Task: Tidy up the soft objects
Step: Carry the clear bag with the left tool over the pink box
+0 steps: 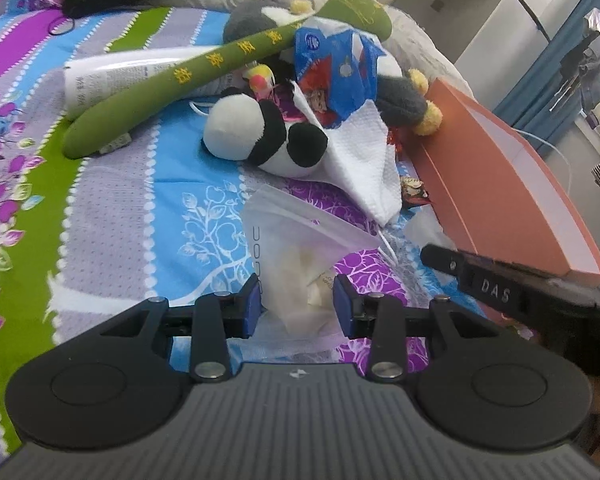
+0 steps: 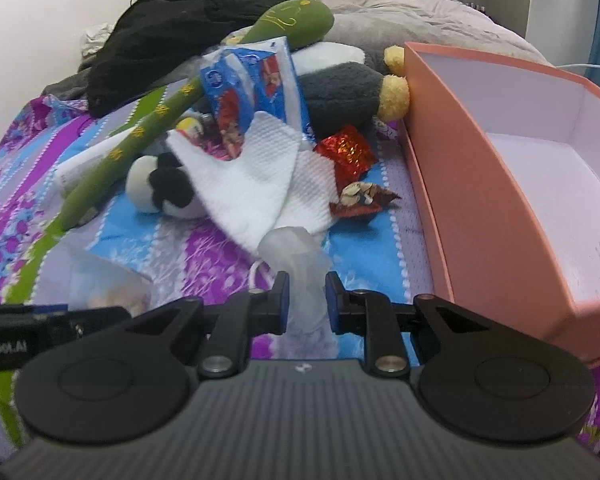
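Observation:
On the patterned bedspread lies a pile: a long green plush [image 1: 188, 80] [image 2: 156, 120], a panda plush [image 1: 268, 136] [image 2: 160, 188], a grey plush with yellow feet [image 1: 404, 96] [image 2: 340, 92], a blue tissue pack [image 1: 332, 64] [image 2: 252, 92] and white tissues [image 1: 364, 164] [image 2: 252, 184]. My left gripper [image 1: 296, 304] is partly closed around a translucent plastic bag [image 1: 296, 256]. My right gripper [image 2: 307, 300] is closed on a crumpled translucent plastic wrap [image 2: 300, 264]. An open pink box [image 2: 520, 184] [image 1: 496, 184] stands at the right.
A white tube [image 1: 112, 76] lies under the green plush. Red foil snack wrappers [image 2: 348, 152] lie beside the box. Black clothing [image 2: 172, 36] and a grey blanket [image 2: 420, 20] are heaped at the back. The right gripper's body [image 1: 520, 292] shows in the left view.

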`<state>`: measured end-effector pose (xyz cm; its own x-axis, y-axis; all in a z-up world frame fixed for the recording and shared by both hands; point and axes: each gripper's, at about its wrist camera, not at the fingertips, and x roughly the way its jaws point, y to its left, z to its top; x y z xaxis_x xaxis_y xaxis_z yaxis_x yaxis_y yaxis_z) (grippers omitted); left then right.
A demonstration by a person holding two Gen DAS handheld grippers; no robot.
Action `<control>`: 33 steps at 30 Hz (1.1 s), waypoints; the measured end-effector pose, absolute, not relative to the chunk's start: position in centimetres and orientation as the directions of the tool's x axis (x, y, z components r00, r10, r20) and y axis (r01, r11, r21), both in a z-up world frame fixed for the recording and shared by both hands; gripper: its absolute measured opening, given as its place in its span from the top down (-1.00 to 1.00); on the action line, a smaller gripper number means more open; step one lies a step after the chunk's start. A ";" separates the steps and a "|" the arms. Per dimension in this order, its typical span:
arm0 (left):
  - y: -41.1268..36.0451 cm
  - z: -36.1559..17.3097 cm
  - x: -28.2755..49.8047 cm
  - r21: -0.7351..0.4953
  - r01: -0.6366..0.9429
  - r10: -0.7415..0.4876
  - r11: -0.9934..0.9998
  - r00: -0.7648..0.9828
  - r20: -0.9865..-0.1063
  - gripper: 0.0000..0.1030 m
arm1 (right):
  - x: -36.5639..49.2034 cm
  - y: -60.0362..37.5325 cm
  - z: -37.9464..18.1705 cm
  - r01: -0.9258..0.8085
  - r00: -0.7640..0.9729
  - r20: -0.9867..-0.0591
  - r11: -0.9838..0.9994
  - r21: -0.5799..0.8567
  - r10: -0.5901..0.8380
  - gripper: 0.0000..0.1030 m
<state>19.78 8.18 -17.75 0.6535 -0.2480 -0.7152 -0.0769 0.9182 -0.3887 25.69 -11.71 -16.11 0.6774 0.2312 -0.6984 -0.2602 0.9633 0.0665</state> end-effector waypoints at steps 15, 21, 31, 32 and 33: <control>8.1 -12.6 14.8 -0.407 -0.095 -0.227 0.909 0.706 -0.671 0.15 | 20.1 -12.1 -11.3 -0.297 0.707 -0.645 0.949 0.103 0.291 0.56; 7.4 -10.7 12.9 -0.418 -0.081 -0.234 0.905 0.725 -0.648 0.15 | 18.1 -12.5 -8.8 -0.311 0.734 -0.603 0.944 0.109 0.312 0.56; 5.4 -7.8 11.1 -0.409 -0.030 -0.254 0.912 0.742 -0.621 0.15 | 15.4 -13.5 -6.3 -0.320 0.765 -0.552 0.939 0.123 0.333 0.56; 5.1 -7.6 11.1 -0.408 -0.023 -0.258 0.913 0.740 -0.621 0.15 | 15.3 -13.6 -6.2 -0.316 0.767 -0.550 0.941 0.123 0.330 0.56; 4.9 -7.4 11.1 -0.407 -0.016 -0.263 0.913 0.740 -0.619 0.15 | 15.2 -13.9 -6.0 -0.311 0.772 -0.545 0.942 0.123 0.326 0.56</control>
